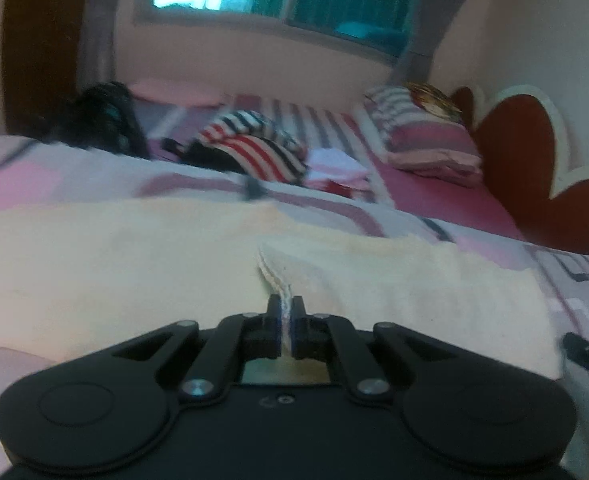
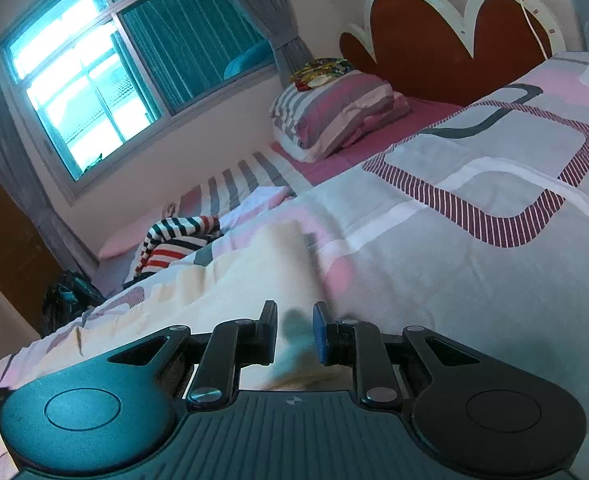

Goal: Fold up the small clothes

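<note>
A cream-coloured garment (image 1: 142, 264) lies spread across the patterned bedspread. My left gripper (image 1: 287, 312) is shut on a ribbed edge of the cream garment, which rises as a fold straight from the jaws. In the right wrist view the same cream garment (image 2: 230, 284) lies just ahead. My right gripper (image 2: 294, 332) is open and empty, its jaws a small gap apart, low over the garment's near edge.
A striped red, white and navy garment (image 1: 254, 148) (image 2: 178, 244) lies in a heap further up the bed, beside a dark bag (image 1: 98, 120). Striped pillows (image 2: 334, 112) rest against the red heart-shaped headboard (image 2: 426, 44). A window (image 2: 94, 64) is behind.
</note>
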Available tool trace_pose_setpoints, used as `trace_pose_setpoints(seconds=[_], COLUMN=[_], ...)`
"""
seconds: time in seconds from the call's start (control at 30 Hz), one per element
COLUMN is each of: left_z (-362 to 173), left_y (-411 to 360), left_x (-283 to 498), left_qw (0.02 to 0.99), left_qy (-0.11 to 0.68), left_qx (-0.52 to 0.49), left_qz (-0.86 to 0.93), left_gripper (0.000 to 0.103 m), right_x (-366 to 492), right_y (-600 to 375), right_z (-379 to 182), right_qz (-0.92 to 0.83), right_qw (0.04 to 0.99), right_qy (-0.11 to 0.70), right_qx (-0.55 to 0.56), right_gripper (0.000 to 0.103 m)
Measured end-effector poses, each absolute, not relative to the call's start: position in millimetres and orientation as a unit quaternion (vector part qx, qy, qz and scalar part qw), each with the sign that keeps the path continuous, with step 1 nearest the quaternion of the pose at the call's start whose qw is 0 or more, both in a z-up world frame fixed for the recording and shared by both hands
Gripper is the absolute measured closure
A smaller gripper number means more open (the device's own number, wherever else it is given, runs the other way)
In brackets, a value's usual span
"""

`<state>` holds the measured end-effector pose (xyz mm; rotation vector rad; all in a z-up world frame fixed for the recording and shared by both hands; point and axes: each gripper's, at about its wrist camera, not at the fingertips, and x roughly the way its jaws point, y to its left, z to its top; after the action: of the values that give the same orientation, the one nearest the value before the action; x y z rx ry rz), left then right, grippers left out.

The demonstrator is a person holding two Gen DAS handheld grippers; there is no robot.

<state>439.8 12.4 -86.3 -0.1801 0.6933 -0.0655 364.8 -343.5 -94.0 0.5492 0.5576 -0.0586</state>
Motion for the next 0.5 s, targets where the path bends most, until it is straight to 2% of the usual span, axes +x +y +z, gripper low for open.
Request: trace_pose_setpoints(seconds=[0.4, 0.43, 0.5], left_z=[-85.0, -86.1, -89.1], left_y=[72.8, 74.8, 77.7], left_x=[430.6, 430.2, 431.3], left_qw=[0.935, 0.935, 0.934], left_qy=[0.337, 0.338, 0.343], left_qx=[-0.105, -0.104, -0.101], left_qz=[0.025, 0.027, 0.026], left_gripper=[0.1, 0.1, 0.1], right_x=[369.3, 368.5, 368.4], right_y=[-324.8, -325.5, -328.0], right_z=[-93.5, -93.3, -93.5], right_qz=[-0.012, -0.01, -0.006], right_qw=[0.924, 0.924, 0.925], right_qy=[0.278, 0.277, 0.275], right_qx=[0.261, 0.262, 0.263], right_gripper=[0.083, 0.084, 0.1])
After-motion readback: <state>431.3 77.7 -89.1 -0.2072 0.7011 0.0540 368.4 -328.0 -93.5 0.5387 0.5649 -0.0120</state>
